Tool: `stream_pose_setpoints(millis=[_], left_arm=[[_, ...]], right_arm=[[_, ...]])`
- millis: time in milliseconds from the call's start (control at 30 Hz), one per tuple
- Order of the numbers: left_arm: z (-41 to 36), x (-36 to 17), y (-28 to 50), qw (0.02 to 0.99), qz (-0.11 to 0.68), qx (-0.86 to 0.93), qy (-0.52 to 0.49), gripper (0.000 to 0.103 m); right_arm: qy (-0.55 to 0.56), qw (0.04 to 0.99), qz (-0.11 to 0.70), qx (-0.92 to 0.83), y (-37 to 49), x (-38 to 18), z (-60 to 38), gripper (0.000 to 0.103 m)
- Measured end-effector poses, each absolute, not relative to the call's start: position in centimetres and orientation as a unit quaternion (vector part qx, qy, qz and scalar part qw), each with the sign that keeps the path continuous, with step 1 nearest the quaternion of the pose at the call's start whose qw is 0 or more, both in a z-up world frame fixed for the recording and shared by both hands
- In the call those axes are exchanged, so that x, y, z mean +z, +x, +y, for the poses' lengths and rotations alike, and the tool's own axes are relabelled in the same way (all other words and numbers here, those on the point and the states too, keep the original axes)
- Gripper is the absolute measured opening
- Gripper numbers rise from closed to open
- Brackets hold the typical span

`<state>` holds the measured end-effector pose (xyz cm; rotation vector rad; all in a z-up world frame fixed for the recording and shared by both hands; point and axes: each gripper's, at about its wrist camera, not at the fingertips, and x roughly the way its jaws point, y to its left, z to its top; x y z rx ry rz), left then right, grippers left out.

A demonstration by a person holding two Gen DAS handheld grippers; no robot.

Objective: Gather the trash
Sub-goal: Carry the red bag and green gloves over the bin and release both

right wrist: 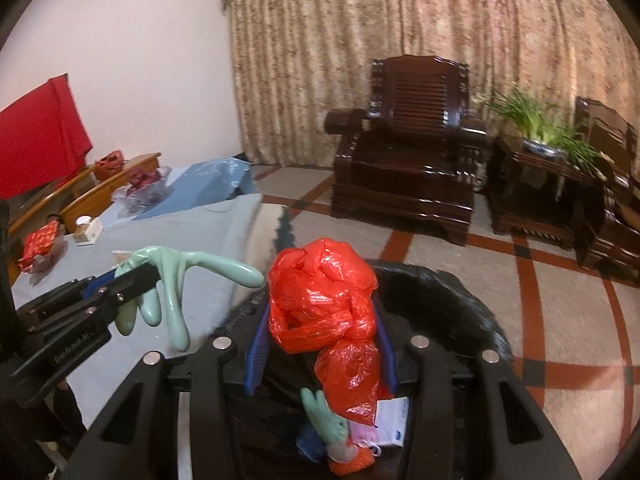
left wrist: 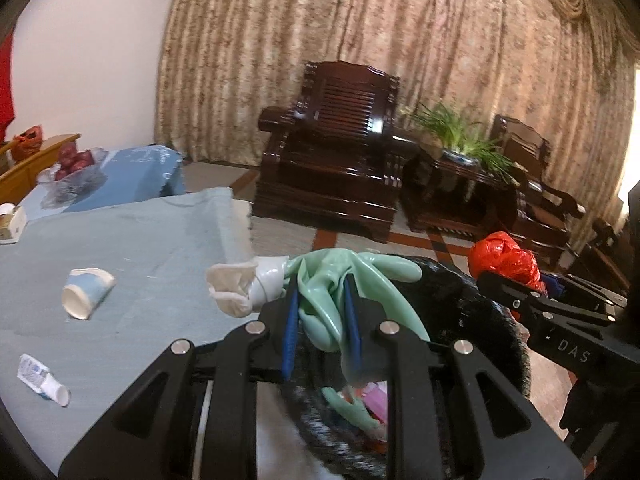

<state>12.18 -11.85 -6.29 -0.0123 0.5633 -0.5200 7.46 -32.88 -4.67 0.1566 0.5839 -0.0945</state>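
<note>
My left gripper (left wrist: 320,288) is shut on a mint-green rubber glove (left wrist: 352,268) with a white cuff (left wrist: 240,288). It hangs above the near rim of a black bin (left wrist: 480,308). The right gripper (right wrist: 320,304) is shut on a crumpled red plastic bag (right wrist: 320,292) right over the bin's (right wrist: 460,292) mouth. Inside the bin lie another green glove (right wrist: 326,420) and a white packet (right wrist: 394,420). A tipped blue paper cup (left wrist: 86,294) and a small tube (left wrist: 42,378) lie on the blue-clothed table (left wrist: 140,248). The left gripper (right wrist: 136,272) and its glove (right wrist: 176,280) show in the right wrist view.
A bowl of red fruit (left wrist: 74,168) and a small box (left wrist: 10,222) stand at the table's far end. A dark wooden armchair (left wrist: 336,152) and a side table with a green plant (left wrist: 464,140) stand before the curtain. Tiled floor lies between them and the bin.
</note>
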Motion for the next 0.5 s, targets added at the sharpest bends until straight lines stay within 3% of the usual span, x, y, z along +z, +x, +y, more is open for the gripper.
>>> stream_pose_setpoints(millis=[500], left_arm=[[-18.7, -9.9, 12.5, 0.902, 0.300, -0.308, 0.028, 0.020]], right_arm=[[0.088, 0.941, 0.311, -0.102, 5.4, -7.6, -38.5, 0.045]])
